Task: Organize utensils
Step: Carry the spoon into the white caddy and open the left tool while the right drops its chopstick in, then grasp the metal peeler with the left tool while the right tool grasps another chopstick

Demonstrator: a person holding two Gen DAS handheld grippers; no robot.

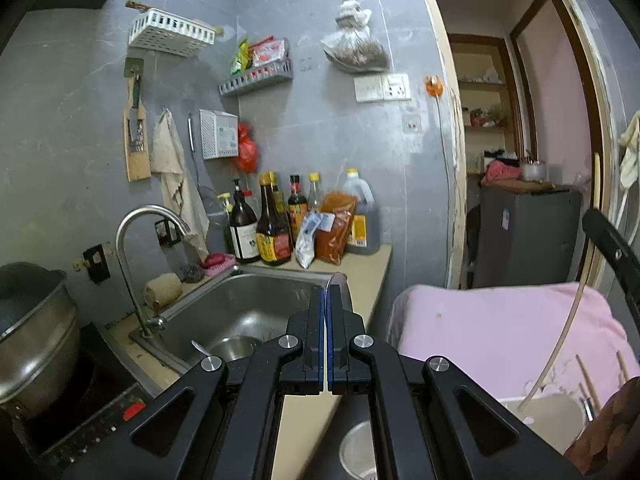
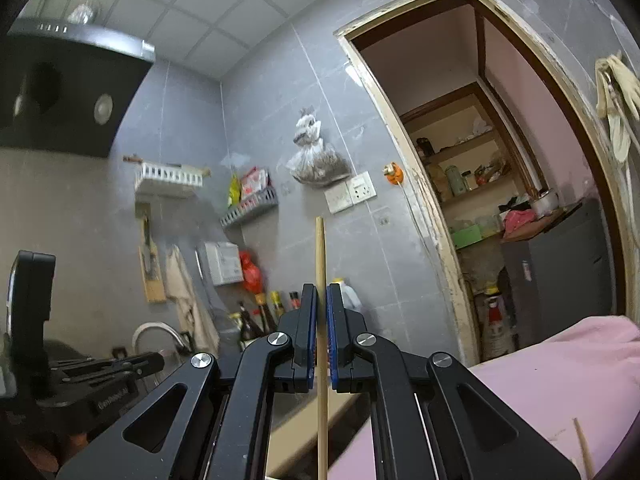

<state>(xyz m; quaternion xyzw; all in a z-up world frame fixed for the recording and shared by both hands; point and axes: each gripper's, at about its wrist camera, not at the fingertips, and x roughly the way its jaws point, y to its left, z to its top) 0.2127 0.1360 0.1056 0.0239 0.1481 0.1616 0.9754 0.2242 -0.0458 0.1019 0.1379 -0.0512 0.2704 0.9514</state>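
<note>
My left gripper [image 1: 326, 292] is shut on a thin metal utensil [image 1: 338, 280], held edge-on above the counter beside the sink; only its rounded tip shows past the fingers, so I cannot tell what kind it is. My right gripper [image 2: 321, 292] is shut on a wooden chopstick [image 2: 320, 248], held upright and raised well above the counter. More wooden chopsticks [image 1: 588, 380] stand in a white holder [image 1: 548, 408] at the lower right, on a pink cloth [image 1: 500, 328]. A loose chopstick [image 2: 582, 448] shows at the right wrist view's lower right.
A steel sink [image 1: 240, 308] holds a small steel bowl [image 1: 232, 348] with a spoon. A tap [image 1: 136, 240], sauce bottles [image 1: 276, 224], a large pot [image 1: 32, 328] on a cooktop, and wall racks [image 1: 172, 32] surround it. A doorway [image 1: 520, 140] opens at the right.
</note>
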